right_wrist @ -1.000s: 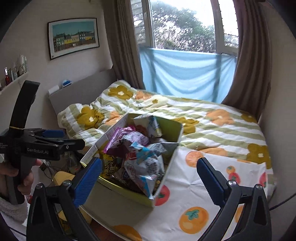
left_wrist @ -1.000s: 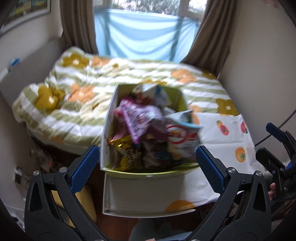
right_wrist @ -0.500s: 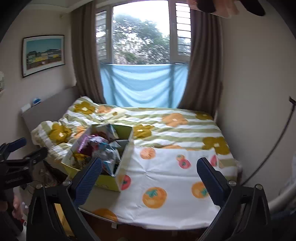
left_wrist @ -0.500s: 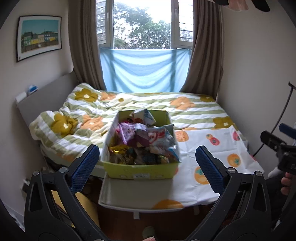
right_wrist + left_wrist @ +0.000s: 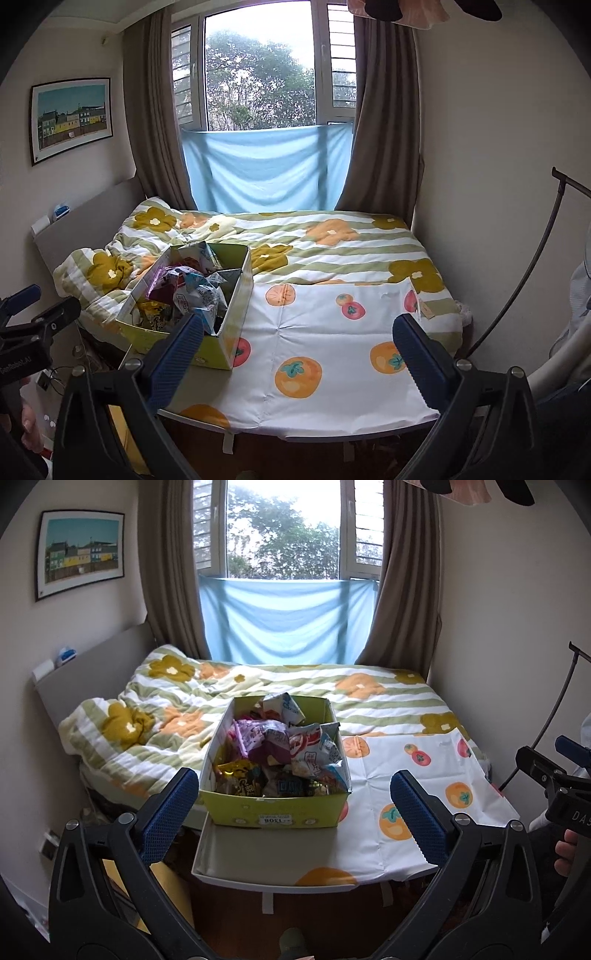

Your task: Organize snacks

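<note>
A yellow-green cardboard box [image 5: 275, 814] [image 5: 236, 306] stands on a small table at the foot of the bed, heaped with snack packets [image 5: 284, 753] [image 5: 184, 291] in purple, white, yellow and blue wrappers. My left gripper [image 5: 293, 808] is open and empty, held back from the box with its blue pads on either side of it in view. My right gripper [image 5: 297, 350] is also open and empty, to the right of the box, over the fruit-print cloth [image 5: 325, 347]. Each gripper shows at the edge of the other's view.
The table [image 5: 258, 864] has a white rim and the fruit-print cloth [image 5: 413, 786] over its right part. Behind it lies a bed with a striped flower duvet [image 5: 295, 686]. Walls close in left and right; a thin black rod [image 5: 532, 280] leans at the right.
Both grippers have drawn back and levelled from close above the box to a wider view of the room. The box and its snacks look unmoved. Both stay open.
</note>
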Demonstrator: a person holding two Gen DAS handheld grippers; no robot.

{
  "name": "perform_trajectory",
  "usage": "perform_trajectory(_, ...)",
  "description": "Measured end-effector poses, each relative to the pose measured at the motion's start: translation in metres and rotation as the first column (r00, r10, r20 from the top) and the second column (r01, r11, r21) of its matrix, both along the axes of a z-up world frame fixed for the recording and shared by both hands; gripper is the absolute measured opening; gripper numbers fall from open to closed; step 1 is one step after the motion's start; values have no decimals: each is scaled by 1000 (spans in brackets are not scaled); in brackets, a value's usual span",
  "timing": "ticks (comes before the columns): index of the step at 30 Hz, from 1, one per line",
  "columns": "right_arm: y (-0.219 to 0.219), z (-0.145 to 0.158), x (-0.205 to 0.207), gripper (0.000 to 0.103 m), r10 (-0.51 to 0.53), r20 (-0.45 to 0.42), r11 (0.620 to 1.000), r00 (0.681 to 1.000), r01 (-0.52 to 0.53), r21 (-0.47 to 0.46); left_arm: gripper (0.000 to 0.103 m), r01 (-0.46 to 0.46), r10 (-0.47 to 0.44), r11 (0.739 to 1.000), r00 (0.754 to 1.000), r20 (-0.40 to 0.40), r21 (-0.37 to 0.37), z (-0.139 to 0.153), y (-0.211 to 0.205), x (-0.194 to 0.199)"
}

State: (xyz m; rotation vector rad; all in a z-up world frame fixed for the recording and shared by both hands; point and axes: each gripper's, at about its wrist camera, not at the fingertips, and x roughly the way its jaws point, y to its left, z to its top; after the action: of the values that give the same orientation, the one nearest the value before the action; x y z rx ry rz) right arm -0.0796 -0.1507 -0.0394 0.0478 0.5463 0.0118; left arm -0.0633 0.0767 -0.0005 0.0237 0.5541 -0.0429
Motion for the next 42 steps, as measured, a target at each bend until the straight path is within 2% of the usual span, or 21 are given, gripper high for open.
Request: perform_trajectory(42,15,-1,2,102,-50,-32,999,998,50,-10,103,12,-12,1000,1000,-11,13,-7,-2,4)
